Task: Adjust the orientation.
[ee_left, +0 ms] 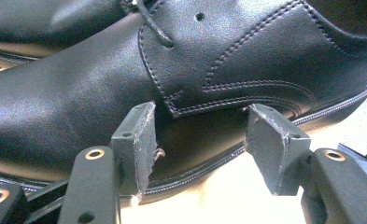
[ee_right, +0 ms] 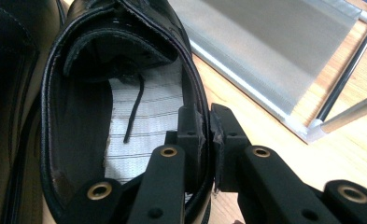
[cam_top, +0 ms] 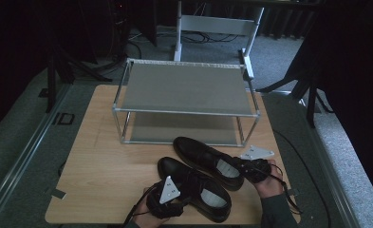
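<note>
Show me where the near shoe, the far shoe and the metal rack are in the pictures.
near shoe (cam_top: 208, 192): high view, on its pale insole.
far shoe (cam_top: 198, 149): high view, on its black toe leather.
metal rack (cam_top: 184, 88): high view, on its grey top shelf.

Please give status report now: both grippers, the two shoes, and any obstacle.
Right gripper shut on far shoe collar wall. Left gripper open beside near shoe, no pinch. Shoe rack stands just behind, shelves bare.
</note>
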A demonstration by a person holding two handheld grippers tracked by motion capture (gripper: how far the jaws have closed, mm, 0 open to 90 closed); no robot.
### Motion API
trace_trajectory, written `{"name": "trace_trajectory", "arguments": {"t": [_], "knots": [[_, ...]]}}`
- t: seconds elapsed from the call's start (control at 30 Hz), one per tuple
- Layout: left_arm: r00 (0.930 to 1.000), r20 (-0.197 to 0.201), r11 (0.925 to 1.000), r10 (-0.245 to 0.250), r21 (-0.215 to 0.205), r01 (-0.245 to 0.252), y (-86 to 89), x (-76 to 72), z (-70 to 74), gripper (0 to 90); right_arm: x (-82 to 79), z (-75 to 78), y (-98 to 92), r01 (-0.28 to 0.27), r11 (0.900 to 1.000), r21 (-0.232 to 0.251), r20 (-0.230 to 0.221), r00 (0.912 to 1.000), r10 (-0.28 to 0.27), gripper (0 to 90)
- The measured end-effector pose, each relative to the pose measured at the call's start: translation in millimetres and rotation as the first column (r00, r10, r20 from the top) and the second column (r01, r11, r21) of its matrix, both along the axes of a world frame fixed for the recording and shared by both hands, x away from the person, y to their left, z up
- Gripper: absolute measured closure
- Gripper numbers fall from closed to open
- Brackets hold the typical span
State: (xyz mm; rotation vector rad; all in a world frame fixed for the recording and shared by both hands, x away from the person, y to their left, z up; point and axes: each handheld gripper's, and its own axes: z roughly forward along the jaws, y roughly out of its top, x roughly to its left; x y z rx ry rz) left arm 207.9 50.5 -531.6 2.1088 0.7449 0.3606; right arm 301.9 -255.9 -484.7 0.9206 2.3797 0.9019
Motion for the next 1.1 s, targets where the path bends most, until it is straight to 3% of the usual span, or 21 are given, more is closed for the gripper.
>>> {"name": "trace_trajectory", "arguments": {"t": [0.7,0.87,1.1], "knots": [[0.9999,0.001,0.9998,-0.014,0.011,0.014,-26.4,13.8,0.3,43.3,-12.3,0.9,-20.3,0.026,0.999,-0.026,-0.017,0.9995,-0.027,83.3],[0.9998,-0.001,0.9998,-0.019,0.011,0.019,-28.2,15.4,0.4,43.3,-17.5,-0.5,-32.8,0.041,0.999,0.002,-0.030,0.9987,-0.041,83.3],[0.9989,0.013,0.9987,-0.046,0.024,0.045,-37.6,17.5,1.1,43.2,-18.7,0.0,-33.5,0.056,0.998,-0.003,-0.027,0.9981,-0.056,83.2]]}}
